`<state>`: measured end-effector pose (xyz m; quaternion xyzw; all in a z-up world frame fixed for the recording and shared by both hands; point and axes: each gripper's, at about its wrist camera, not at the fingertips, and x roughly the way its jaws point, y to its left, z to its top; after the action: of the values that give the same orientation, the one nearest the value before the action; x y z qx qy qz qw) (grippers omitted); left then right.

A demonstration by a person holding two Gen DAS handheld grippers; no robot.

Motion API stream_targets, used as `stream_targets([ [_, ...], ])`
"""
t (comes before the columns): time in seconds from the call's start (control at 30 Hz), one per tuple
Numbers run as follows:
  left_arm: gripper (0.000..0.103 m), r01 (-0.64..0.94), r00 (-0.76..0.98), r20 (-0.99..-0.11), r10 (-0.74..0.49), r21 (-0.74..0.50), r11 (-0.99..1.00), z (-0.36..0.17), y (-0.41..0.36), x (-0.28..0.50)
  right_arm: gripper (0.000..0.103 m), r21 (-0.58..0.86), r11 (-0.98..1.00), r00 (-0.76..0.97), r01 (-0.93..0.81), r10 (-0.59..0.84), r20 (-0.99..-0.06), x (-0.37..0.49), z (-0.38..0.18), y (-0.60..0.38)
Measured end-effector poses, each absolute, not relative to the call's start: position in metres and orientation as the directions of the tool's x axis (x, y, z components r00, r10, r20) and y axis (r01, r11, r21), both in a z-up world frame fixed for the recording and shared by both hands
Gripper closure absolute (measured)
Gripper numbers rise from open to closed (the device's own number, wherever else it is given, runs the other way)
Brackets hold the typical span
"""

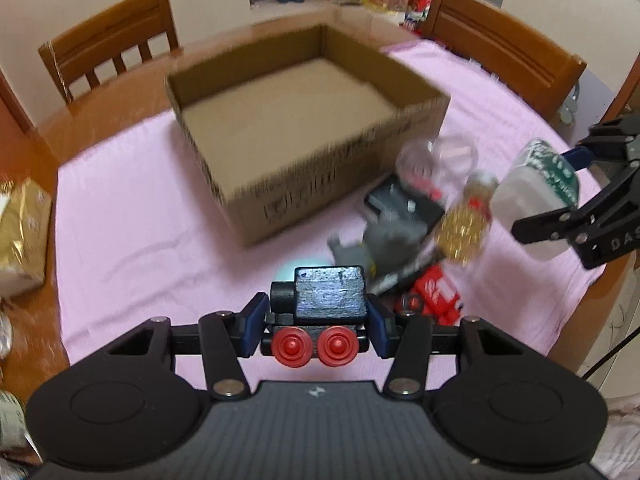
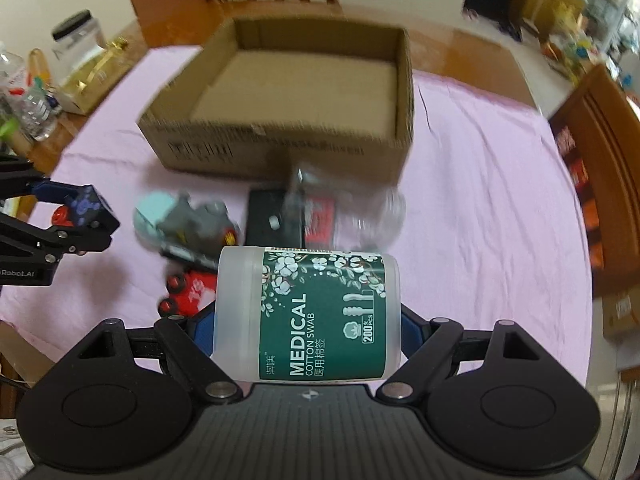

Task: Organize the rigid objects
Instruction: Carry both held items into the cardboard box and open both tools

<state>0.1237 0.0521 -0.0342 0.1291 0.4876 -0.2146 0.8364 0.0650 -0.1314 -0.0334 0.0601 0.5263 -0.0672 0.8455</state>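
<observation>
My left gripper (image 1: 316, 320) is shut on a black toy train with red wheels (image 1: 324, 304), held above the pink cloth. My right gripper (image 2: 304, 320) is shut on a cotton swab jar with a green label (image 2: 308, 312); the jar also shows in the left wrist view (image 1: 536, 196). An open, empty cardboard box (image 1: 304, 92) stands ahead on the table, also seen in the right wrist view (image 2: 288, 140). Between the grippers lies a pile: a grey toy (image 1: 384, 240), a red toy car (image 1: 436, 296), a clear plastic bottle (image 1: 436, 160), a gold-patterned item (image 1: 464, 232).
The round wooden table carries a pink cloth (image 1: 140, 240). Two wooden chairs (image 1: 112, 40) stand behind it. A gold-wrapped box (image 1: 20, 232) lies at the left edge. Jars and bottles (image 2: 76, 40) crowd the far left in the right wrist view.
</observation>
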Motion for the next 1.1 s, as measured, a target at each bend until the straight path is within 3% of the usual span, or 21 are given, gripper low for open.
stream_targets([
  [0.4,0.053,0.447,0.555,-0.795,-0.244,0.037,0.894,0.006,0.039,0.205,0.016,0.022,0.995,0.544,0.093,-0.032,-0.838,0.114,0.004,-0.142],
  [0.83,0.053,0.326,0.585,-0.793,-0.170,0.038,0.945,-0.021,0.026,0.311,0.016,0.004,0.997,0.571,0.077,-0.041,-0.820,0.154,0.007,-0.164],
  [0.87,0.051,0.312,0.593,-0.788,-0.165,0.036,0.949,-0.024,0.027,0.319,0.016,0.003,0.997,0.571,0.076,-0.041,-0.820,0.156,0.007,-0.165],
  [0.97,0.017,0.257,0.612,-0.779,-0.138,0.031,0.966,-0.031,0.030,0.330,0.016,-0.002,0.997,0.572,0.081,-0.048,-0.819,0.161,0.006,-0.168],
  [1.1,0.011,0.239,0.624,-0.767,-0.153,0.001,0.971,-0.029,0.037,0.323,0.016,0.003,0.996,0.569,0.085,-0.047,-0.821,0.165,0.004,-0.170],
])
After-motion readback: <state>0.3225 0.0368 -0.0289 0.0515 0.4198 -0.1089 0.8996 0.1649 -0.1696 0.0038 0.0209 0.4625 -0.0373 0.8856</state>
